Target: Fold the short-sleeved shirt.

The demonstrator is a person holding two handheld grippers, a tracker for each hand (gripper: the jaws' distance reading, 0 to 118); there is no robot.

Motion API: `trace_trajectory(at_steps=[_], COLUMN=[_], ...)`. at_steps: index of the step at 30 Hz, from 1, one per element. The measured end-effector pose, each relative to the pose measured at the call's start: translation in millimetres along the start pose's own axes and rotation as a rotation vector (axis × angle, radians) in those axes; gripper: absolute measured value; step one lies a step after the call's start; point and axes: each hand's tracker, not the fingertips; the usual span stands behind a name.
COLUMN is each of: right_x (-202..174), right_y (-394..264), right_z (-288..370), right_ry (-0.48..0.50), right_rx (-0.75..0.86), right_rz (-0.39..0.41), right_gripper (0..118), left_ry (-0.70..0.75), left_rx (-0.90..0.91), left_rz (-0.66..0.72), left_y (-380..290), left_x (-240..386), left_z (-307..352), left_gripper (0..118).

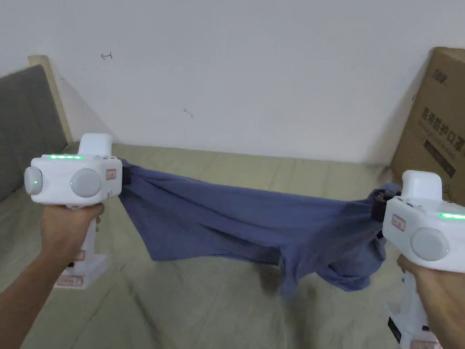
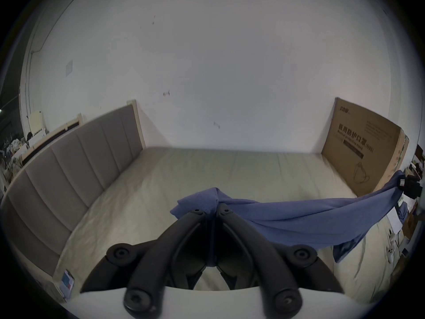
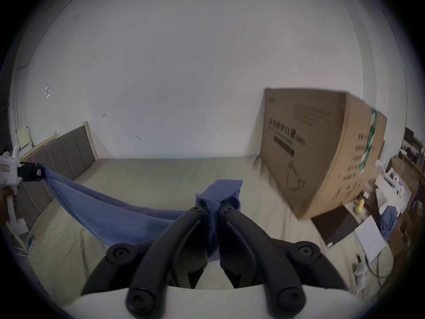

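I hold the blue shirt (image 1: 236, 222) up over the bed (image 1: 204, 304), stretched between both grippers. My left gripper (image 2: 211, 211) at 9 o'clock pinches one end. My right gripper (image 3: 210, 206) at 3 o'clock pinches the other. A cardboard box (image 1: 436, 122) stands at 2 o'clock.

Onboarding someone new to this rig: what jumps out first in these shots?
The blue shirt stretched in the air above the beige bed, sagging in the middle with a bunched end hanging low on the right. The left gripper and right gripper each have their jaws clamped on one end of it. Next, the big cardboard box standing against the white wall at right.
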Motion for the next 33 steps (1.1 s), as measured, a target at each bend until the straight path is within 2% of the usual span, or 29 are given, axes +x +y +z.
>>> trace_trajectory(at_steps=[6,12,25,29,33], right_x=[-1,8,34,40,38], right_y=[-66,-130,-247,-284,-318], right_z=[15,58,182,201,203], right_ry=[0.004,0.007,-0.017,-0.017,-0.034], right_rx=[-0.11,-0.181,-0.303,-0.412,-0.541], right_rz=[-0.02,-0.046,-0.177,-0.213,-0.191], right_gripper=[7,7,7,7,7], left_ry=[0.004,-0.006,0.021,0.05,0.083], left_rx=[-0.112,-0.191,-0.322,-0.422,-0.515], left_rz=[0.027,0.047,0.112,0.099,0.074], left_y=[-77,-153,-289,-327,-359], left_x=[-13,-30,-54,-57,-57], left_z=[13,45,158,178,182], left_gripper=[5,5,5,5,5])
